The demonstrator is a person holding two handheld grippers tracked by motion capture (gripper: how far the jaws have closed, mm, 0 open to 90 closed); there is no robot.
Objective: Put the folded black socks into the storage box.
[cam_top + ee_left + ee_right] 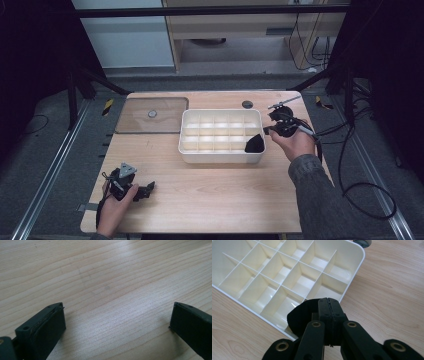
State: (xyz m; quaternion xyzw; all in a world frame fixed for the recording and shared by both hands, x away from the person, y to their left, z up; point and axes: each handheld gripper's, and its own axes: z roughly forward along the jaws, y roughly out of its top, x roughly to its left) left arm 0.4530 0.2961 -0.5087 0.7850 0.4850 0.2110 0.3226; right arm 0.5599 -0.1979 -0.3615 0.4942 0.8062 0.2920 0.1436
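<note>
Our right gripper (pixel 329 305) clamps a flat black pad (pixel 298 316) over the white compartmented plastic tray's (pixel 186 150) near-right cell for dropping; our left gripper (pixel 117 315) rests released.

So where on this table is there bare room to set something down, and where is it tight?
Free: the wide wooden strip between the white divided tray and the near edge, right of the left tongs; also the patch below the clear lid. Crowded: the tray's right end, where the right tongs pinch a black piece over the corner compartment.
</note>
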